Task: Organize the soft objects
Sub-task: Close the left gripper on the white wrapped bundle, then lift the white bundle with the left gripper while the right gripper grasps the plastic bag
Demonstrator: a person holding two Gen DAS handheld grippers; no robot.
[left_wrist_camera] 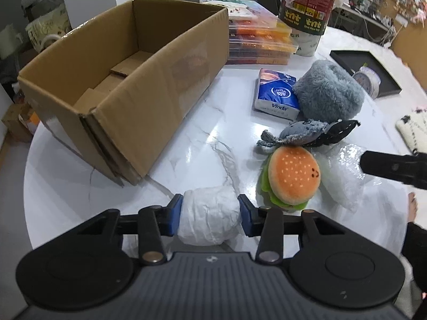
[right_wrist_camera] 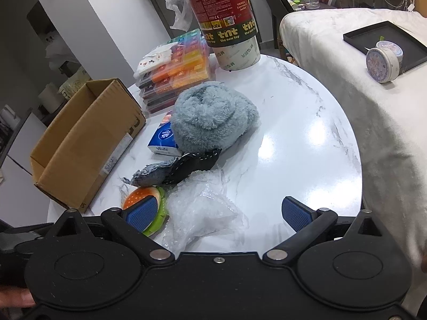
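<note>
My left gripper point(left_wrist_camera: 210, 214) is shut on a white crumpled soft bundle point(left_wrist_camera: 209, 220), held just above the marble table's near edge. An open, empty cardboard box point(left_wrist_camera: 120, 80) stands to its left. A burger plush point(left_wrist_camera: 291, 177) lies right of the bundle, with a grey-black fabric toy point(left_wrist_camera: 301, 132), a fluffy grey-blue plush point(left_wrist_camera: 329, 92) and a Vinda tissue pack point(left_wrist_camera: 276, 94) behind it. My right gripper point(right_wrist_camera: 220, 214) is open over clear bubble wrap point(right_wrist_camera: 202, 210); its left finger point(right_wrist_camera: 141, 213) overlaps the burger plush point(right_wrist_camera: 145, 200). The box point(right_wrist_camera: 88, 144) stands to the left.
Stacked colourful plastic cases point(left_wrist_camera: 259, 42) and a tall red-green tnt canister point(left_wrist_camera: 307, 10) stand at the back of the round marble table point(right_wrist_camera: 307, 144). A black tray point(right_wrist_camera: 384, 42) with a round tin point(right_wrist_camera: 383, 62) lies on a white-covered surface to the right.
</note>
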